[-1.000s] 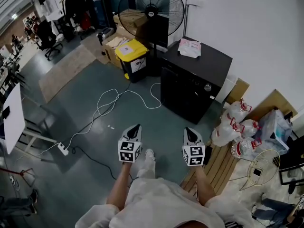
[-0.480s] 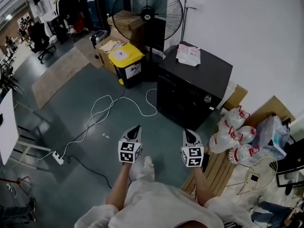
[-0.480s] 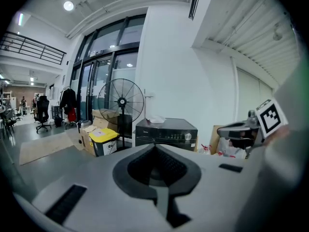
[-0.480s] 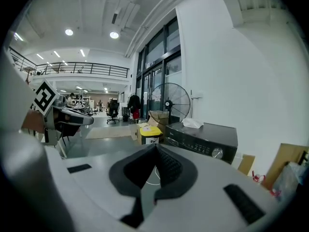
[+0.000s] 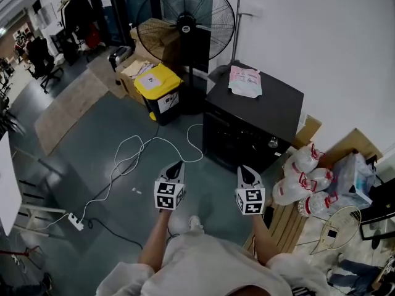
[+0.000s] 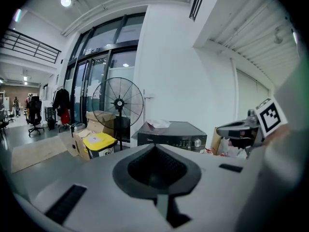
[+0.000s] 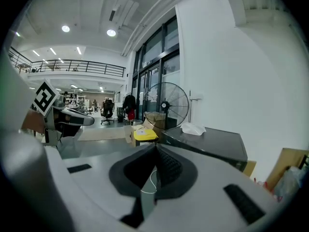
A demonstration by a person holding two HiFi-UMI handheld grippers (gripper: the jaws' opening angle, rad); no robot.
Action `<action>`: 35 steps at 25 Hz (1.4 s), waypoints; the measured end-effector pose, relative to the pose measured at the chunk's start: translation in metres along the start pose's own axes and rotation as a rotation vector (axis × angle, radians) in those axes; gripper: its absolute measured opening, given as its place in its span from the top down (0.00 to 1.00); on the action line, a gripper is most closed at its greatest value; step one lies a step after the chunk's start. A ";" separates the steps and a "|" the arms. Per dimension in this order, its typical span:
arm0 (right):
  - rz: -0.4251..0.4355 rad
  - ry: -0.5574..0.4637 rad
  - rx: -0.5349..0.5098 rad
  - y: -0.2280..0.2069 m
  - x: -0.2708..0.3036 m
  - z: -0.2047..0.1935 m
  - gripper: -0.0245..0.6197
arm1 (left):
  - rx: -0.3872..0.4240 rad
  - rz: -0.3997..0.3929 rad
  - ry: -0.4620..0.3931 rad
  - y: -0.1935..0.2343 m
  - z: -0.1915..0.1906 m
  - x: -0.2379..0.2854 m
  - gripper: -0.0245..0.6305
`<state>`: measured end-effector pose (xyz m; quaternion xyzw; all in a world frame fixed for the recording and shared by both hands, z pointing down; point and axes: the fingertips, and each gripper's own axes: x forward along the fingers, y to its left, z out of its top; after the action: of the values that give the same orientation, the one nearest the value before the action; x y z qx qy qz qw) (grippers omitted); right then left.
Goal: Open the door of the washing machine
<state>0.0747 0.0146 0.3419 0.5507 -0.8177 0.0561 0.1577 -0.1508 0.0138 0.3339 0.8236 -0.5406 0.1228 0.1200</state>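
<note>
Two tools, the left hand-held gripper (image 5: 177, 164) and the right hand-held gripper (image 5: 245, 168), are closed and empty. The washing machine (image 5: 247, 125) stands ahead of them, well apart. Shut jaws would likely only bump its door. A wide swing could knock the water jugs (image 5: 302, 180) to the right, and the white cable (image 5: 133, 150) ahead-left could trip the person.

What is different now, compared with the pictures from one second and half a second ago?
The person walked toward the washing machine, now nearer in the head view. The left tongs and right tongs came forward too. Nothing was gripped or released: both stay shut and empty; the machine's door stays closed.
</note>
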 end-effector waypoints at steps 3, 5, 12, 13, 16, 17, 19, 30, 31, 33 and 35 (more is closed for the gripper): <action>-0.011 0.006 0.003 0.000 0.021 0.006 0.96 | 0.000 -0.012 0.000 0.017 0.007 0.017 0.95; -0.016 0.009 0.002 0.001 0.035 0.012 0.96 | 0.000 -0.018 -0.001 0.029 0.012 0.027 0.95; -0.034 0.020 0.004 0.004 0.070 0.016 0.96 | 0.008 -0.050 0.012 0.055 0.015 0.058 0.95; -0.037 0.026 0.006 0.005 0.073 0.015 0.96 | 0.009 -0.055 0.016 0.057 0.014 0.061 0.95; -0.041 0.047 0.012 0.004 0.078 0.008 0.96 | 0.009 -0.071 0.033 0.059 0.010 0.071 0.95; -0.041 0.053 0.014 0.003 0.080 0.006 0.96 | 0.010 -0.076 0.039 0.058 0.009 0.074 0.95; -0.043 0.063 0.019 0.001 0.084 0.002 0.96 | 0.011 -0.083 0.050 0.058 0.006 0.081 0.95; -0.016 0.095 0.035 -0.020 0.125 -0.005 0.96 | -0.006 -0.100 0.094 0.057 -0.001 0.127 0.95; -0.011 0.097 0.035 -0.023 0.130 -0.005 0.96 | -0.009 -0.100 0.098 0.056 -0.002 0.133 0.95; -0.002 0.099 0.036 -0.031 0.143 -0.005 0.96 | -0.011 -0.100 0.108 0.057 -0.002 0.147 0.95; 0.006 0.107 0.042 -0.040 0.156 -0.007 0.96 | -0.011 -0.098 0.124 0.057 -0.003 0.163 0.95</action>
<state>0.0592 -0.1369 0.3950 0.5477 -0.8084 0.1030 0.1897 -0.1409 -0.1480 0.3946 0.8392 -0.4918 0.1644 0.1638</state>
